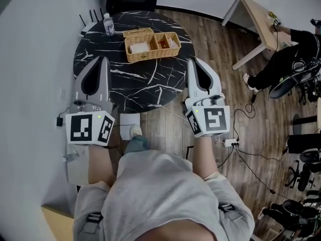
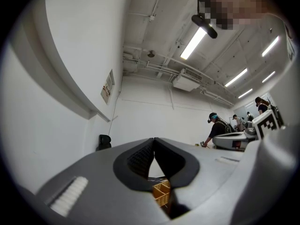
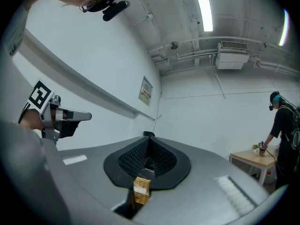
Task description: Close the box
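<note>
Marbled table (image 1: pixel 145 87) is carrying the wicker box (image 1: pixel 159 46) near its far edge, lid (image 1: pixel 138 32) lying open. Left gripper (image 1: pixel 104 59) and right gripper (image 1: pixel 192 60) are hovering short of it, jaws closed and empty. This looks like the approach, and reaching that lid is likely next.

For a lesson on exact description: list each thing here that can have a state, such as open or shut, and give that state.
woven wicker box with compartments: open, lid up.
clear plastic bottle: upright, capped.
left gripper: jaws shut, empty.
right gripper: jaws shut, empty.
</note>
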Action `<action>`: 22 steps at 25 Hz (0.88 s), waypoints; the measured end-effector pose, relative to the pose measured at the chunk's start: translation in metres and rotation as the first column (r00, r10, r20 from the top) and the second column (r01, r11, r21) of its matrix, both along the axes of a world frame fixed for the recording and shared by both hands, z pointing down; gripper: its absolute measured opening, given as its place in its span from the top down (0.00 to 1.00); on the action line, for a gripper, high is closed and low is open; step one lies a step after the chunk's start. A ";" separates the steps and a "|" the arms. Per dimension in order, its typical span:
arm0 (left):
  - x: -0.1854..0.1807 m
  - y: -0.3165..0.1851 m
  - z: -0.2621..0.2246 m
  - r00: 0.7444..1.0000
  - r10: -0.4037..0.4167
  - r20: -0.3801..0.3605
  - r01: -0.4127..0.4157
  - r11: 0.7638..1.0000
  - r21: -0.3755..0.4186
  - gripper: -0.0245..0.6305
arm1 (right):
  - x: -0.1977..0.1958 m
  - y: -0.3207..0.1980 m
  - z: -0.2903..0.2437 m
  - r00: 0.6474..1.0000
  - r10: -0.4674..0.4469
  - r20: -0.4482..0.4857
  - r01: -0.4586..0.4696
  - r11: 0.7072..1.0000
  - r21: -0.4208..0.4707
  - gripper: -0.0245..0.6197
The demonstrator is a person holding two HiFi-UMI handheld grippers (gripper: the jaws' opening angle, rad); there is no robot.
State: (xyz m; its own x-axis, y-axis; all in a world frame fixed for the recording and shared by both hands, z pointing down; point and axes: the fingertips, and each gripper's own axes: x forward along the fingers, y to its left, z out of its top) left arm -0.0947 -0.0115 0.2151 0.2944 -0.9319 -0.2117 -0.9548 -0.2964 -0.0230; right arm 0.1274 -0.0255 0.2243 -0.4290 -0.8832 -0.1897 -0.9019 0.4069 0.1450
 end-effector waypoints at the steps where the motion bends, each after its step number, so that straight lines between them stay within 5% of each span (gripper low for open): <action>1: -0.003 -0.008 0.000 1.000 0.005 0.001 -0.005 1.000 -0.001 0.87 | -0.003 -0.007 0.000 1.000 0.003 0.001 -0.003 1.000 0.001 0.95; 22: -0.066 -0.126 -0.003 0.996 0.088 0.021 -0.089 0.996 0.017 0.87 | -0.070 -0.112 -0.003 0.997 0.070 0.020 -0.071 0.997 0.018 0.95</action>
